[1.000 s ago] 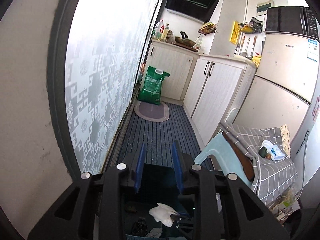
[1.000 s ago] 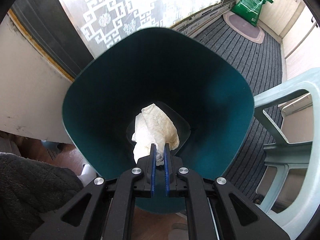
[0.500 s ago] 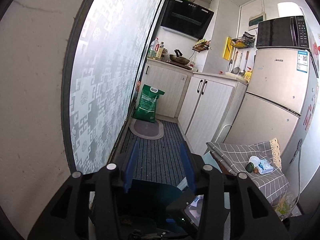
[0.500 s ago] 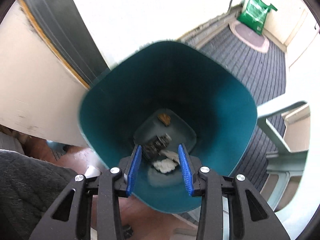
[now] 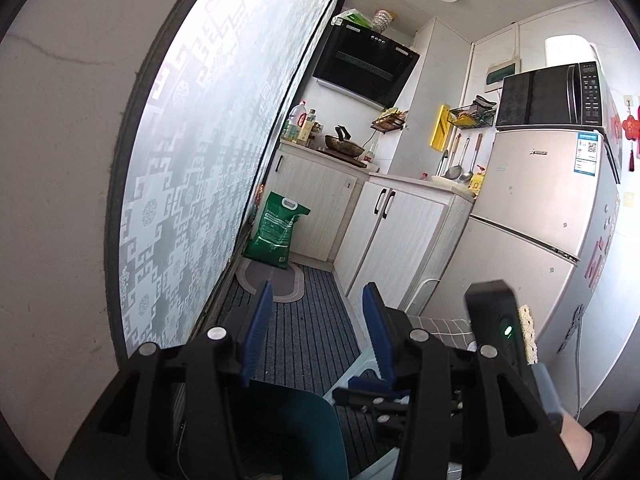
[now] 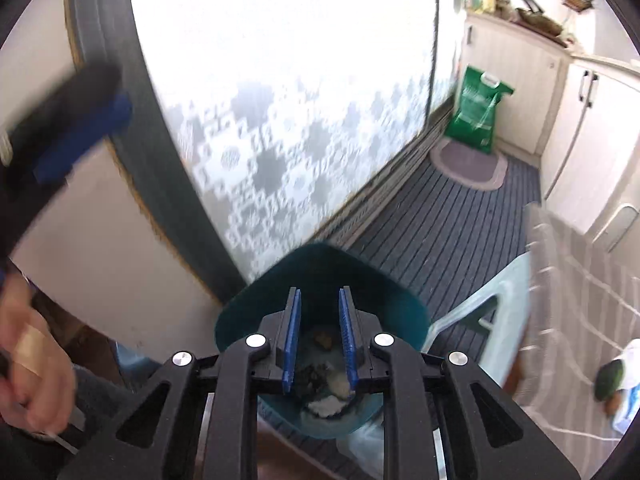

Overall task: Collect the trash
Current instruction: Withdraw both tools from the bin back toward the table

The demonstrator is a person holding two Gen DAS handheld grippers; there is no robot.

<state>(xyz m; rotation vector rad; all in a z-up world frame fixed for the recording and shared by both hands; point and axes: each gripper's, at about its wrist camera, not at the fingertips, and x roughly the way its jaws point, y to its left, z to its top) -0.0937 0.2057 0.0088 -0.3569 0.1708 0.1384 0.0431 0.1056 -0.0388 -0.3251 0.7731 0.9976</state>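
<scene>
Since half a second ago you have pulled your right gripper up and back from the teal bin, so the bin looks smaller and more of the kitchen shows; the white tissue you carried a second ago lies on the bin's bottom among darker scraps. Your right tool's blue fingers stand spread with nothing between them, above the bin's mouth. Your left gripper has tipped upward too, its fingers also wide apart and empty, the bin's rim just below them. Your left hand, a plaster on one finger, shows at the near left of the right wrist view, blurred.

To the near right stands a pale green plastic chair draped with a grey checked cloth. Dark striped floor matting runs away from you, with frosted patterned glass along the left. Farther on, an oval mat lies before a green sack leaning by white cabinets. On the right a fridge carries a microwave; a black range hood hangs at the far end.
</scene>
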